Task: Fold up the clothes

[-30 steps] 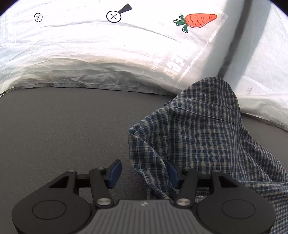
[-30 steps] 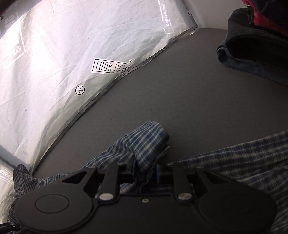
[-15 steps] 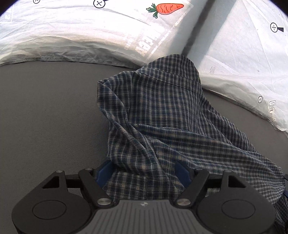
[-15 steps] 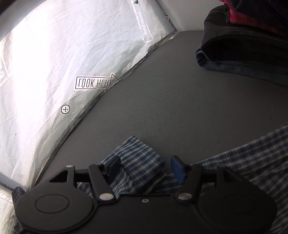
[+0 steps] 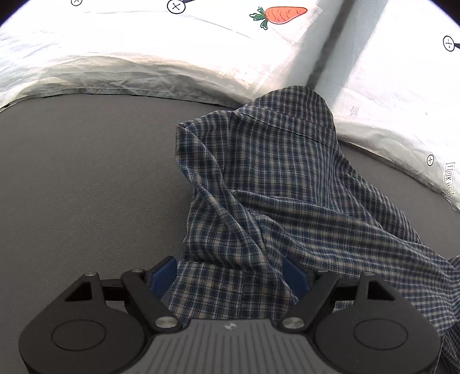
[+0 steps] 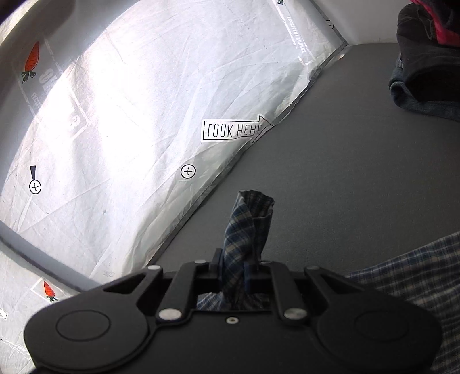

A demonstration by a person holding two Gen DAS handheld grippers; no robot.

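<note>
A rumpled plaid shirt (image 5: 287,184) lay on grey felt (image 5: 86,178). The left gripper (image 5: 230,273), opening, straddled its folds; the right gripper (image 6: 234,266), closing, pinched a twisted corner.

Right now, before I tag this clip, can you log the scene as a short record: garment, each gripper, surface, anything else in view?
garment: plaid shirt, crumpled and unfolded on the grey surface
left gripper: jaws opening, blue fingers either side of a shirt fold, not pressing it
right gripper: jaws closing, pinching a twisted strip of the shirt that sticks up past the fingers
surroundings: white printed sheet with a carrot print along the surface edge
other clothes: dark pile at far right corner
</note>
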